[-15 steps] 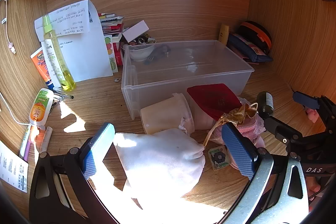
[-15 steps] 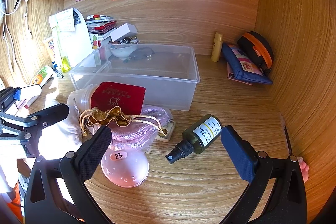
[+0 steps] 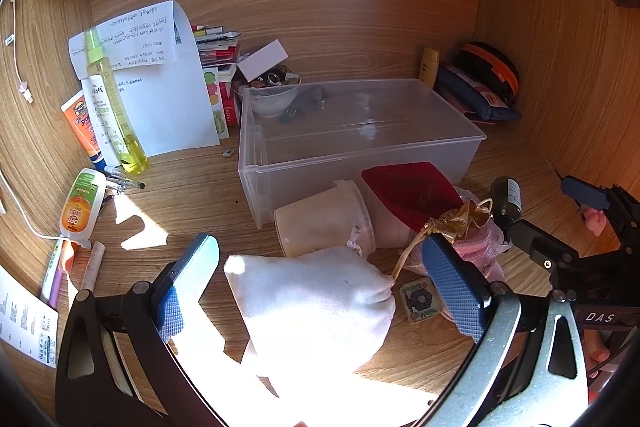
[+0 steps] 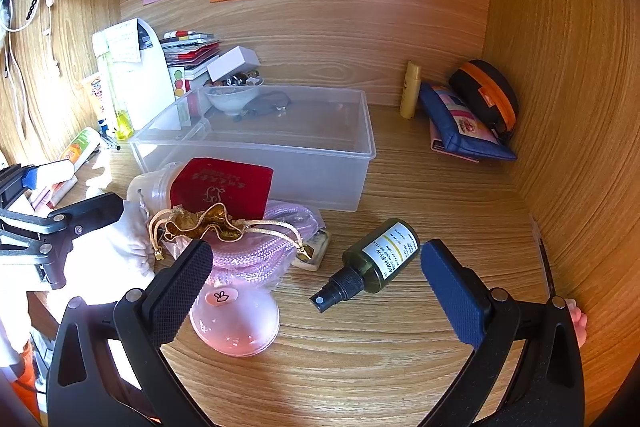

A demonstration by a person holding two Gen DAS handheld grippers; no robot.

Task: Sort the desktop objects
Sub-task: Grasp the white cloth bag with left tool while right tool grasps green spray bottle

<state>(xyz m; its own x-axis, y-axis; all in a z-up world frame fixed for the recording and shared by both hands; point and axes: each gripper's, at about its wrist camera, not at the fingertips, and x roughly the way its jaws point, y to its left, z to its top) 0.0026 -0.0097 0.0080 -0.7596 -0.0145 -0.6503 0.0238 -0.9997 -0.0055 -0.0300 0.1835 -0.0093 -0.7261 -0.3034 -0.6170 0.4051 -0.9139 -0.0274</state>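
A: How does the left gripper [image 3: 320, 279] stand?

B: Spread wide, nothing pinched. A white cloth pouch [image 3: 316, 299] lies on the worktop [image 3: 192, 203] right between its fingers, though neither pad touches it.

A: And beyond that?

B: Just ahead of the pouch lies a cream tub [image 3: 324, 219] on its side, and beside it, toward the right finger, a red velvet pouch [image 3: 408, 191]. A gold drawstring bag [image 3: 460, 221] sits on pink cord close to the right fingertip. Farther ahead is the clear plastic bin [image 3: 360, 147], with a white bowl [image 3: 272, 101] in its far left corner.

A: The right gripper [image 4: 316, 279]?

B: Also wide open and empty. A dark green spray bottle [image 4: 372, 261] lies on its side between the fingers, nozzle pointing back toward the gripper, well apart from both pads. By the left finger is a pink dome-shaped thing [image 4: 236, 323], partly under the pink cord [image 4: 256, 251].

A: Anything to the far right?

B: A blue pencil pouch [image 4: 460, 127] and a black-and-orange case [image 4: 488, 95] against the back wall, beyond the right finger.
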